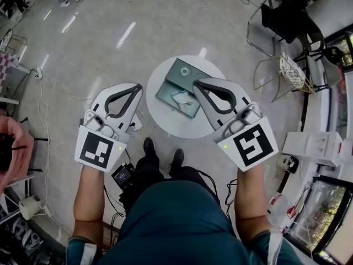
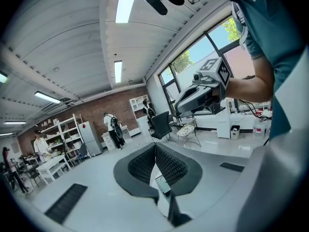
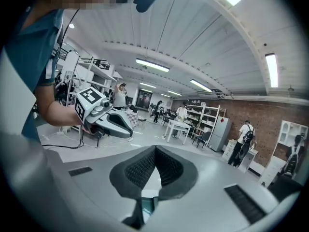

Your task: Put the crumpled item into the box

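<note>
A grey-green box (image 1: 185,79) lies open on a small round white table (image 1: 165,123) far below me. A crumpled white item (image 1: 180,98) rests in the box's near part. Both grippers are held high above the floor and point forward. My left gripper (image 1: 138,86) hangs left of the table, its jaws closed tip to tip with nothing between them. My right gripper (image 1: 196,84) hovers over the box's right side, also shut and empty. In the left gripper view the fingertips (image 2: 155,148) meet, as do the fingertips (image 3: 155,150) in the right gripper view.
A black chair (image 1: 287,15) and a wire chair (image 1: 292,70) stand at the right. White cases (image 1: 314,145) sit lower right. Cables (image 1: 41,109) trail over the floor at the left. My shoes (image 1: 149,145) are beside the table's near edge.
</note>
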A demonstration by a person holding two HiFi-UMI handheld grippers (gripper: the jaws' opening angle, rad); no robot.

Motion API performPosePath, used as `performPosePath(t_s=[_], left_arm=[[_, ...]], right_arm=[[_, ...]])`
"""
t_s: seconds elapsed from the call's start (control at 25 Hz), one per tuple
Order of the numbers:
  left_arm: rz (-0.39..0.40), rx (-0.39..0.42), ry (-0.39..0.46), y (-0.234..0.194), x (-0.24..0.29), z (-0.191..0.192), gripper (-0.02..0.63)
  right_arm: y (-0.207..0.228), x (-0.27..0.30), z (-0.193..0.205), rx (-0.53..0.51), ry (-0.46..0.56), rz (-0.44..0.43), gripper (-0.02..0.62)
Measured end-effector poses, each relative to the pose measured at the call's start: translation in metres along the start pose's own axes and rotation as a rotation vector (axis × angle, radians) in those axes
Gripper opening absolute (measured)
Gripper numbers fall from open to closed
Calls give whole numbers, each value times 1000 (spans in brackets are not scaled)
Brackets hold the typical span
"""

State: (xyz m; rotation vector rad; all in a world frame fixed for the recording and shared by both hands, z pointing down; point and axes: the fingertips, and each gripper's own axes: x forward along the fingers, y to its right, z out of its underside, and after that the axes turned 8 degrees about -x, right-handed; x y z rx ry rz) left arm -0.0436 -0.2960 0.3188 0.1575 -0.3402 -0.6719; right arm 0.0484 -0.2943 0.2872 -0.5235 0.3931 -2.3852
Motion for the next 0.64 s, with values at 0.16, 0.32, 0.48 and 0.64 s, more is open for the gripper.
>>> performPosePath(t_s=[0.16,0.32,0.48,0.64], left_arm=[[3,21,18,12,-11,-16,20],[12,32,30,23,-20,-27,20],[20,34,46,40,-28,-44,20],[28,34,49,65,-31,-55,20]], right_arm=[[-1,-19,-21,-26,20,16,37],[-5,-35,-34,-53,21,26,37],[-7,-58,-45,-73,18,33,37],[-10,-85,-45,-84,12,35,37]])
